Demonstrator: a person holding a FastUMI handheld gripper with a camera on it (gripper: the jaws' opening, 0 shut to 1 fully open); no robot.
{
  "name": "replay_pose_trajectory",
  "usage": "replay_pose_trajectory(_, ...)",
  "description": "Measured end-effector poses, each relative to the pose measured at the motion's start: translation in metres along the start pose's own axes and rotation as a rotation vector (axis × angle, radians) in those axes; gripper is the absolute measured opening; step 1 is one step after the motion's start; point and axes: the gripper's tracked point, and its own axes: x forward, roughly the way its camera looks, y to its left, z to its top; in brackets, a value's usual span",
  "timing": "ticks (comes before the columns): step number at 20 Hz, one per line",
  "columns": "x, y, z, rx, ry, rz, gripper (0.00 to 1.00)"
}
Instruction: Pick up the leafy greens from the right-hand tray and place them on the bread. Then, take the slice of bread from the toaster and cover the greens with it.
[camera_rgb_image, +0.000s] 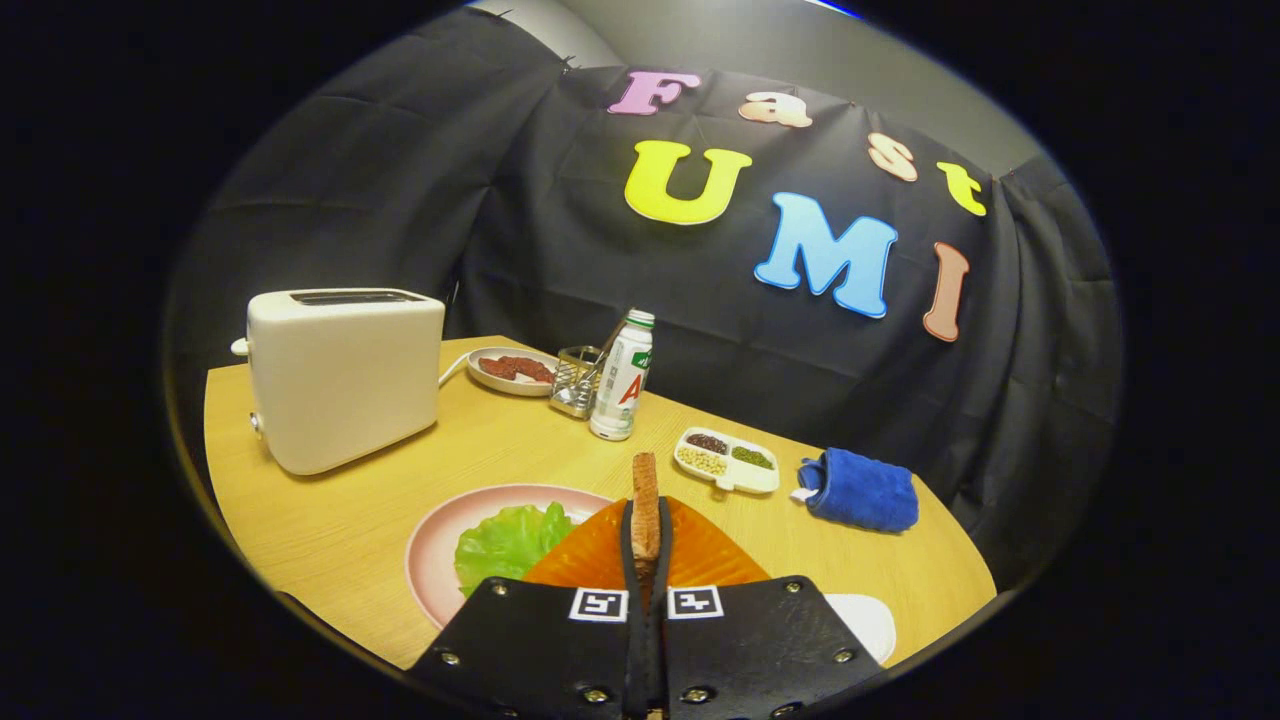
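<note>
Bread slice carried edge-on above the greens.
The toaster (345, 375) stands left on the counter (330, 520); the leafy greens (510, 545) lie on the pink plate (435, 545). The fingers (645, 535) are clamped on the bread slice (645, 490), which should be laid flat, centred over the greens.

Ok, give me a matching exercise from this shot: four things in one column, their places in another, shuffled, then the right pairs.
Things:
1. slice of bread
2. leafy greens
3. toaster
4. blue cloth

Places:
A. beside the divided snack dish, on the side away from the toaster
B. standing edge-on between the fingers of the gripper, which is shut on it
C. lying on the pink plate
D. at the table's edge, near the small plate of red food

Pairs: 1-B, 2-C, 3-D, 4-A
</note>
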Motion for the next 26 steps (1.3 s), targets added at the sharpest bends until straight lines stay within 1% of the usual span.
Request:
replay_pose_trajectory(2, -0.002, 0.004, 0.002, -0.016, -0.008, 0.000, 0.00)
replay_pose_trajectory(5, 0.000, 0.028, -0.008, 0.016, 0.020, 0.069, 0.00)
replay_pose_trajectory(11, 0.003, 0.058, -0.029, 0.051, 0.093, 0.157, 0.00)
replay_pose_trajectory(15, 0.003, 0.062, -0.034, 0.043, 0.106, 0.164, 0.00)
replay_pose_trajectory(18, 0.004, 0.070, -0.044, 0.088, 0.148, 0.189, 0.01)
replay_pose_trajectory(20, 0.004, 0.068, -0.041, 0.106, 0.147, 0.186, 0.01)
replay_pose_trajectory(21, 0.004, 0.072, -0.043, 0.118, 0.154, 0.195, 0.03)
replay_pose_trajectory(22, 0.000, 0.073, -0.043, 0.124, 0.159, 0.206, 0.10)
replay_pose_trajectory(23, 0.000, 0.079, -0.042, 0.133, 0.155, 0.229, 0.13)
replay_pose_trajectory(24, -0.004, 0.084, -0.044, 0.160, 0.182, 0.256, 0.24)
replay_pose_trajectory(25, -0.001, 0.086, -0.047, 0.178, 0.179, 0.254, 0.35)
replay_pose_trajectory(26, 0.001, 0.084, -0.044, 0.189, 0.170, 0.255, 0.35)
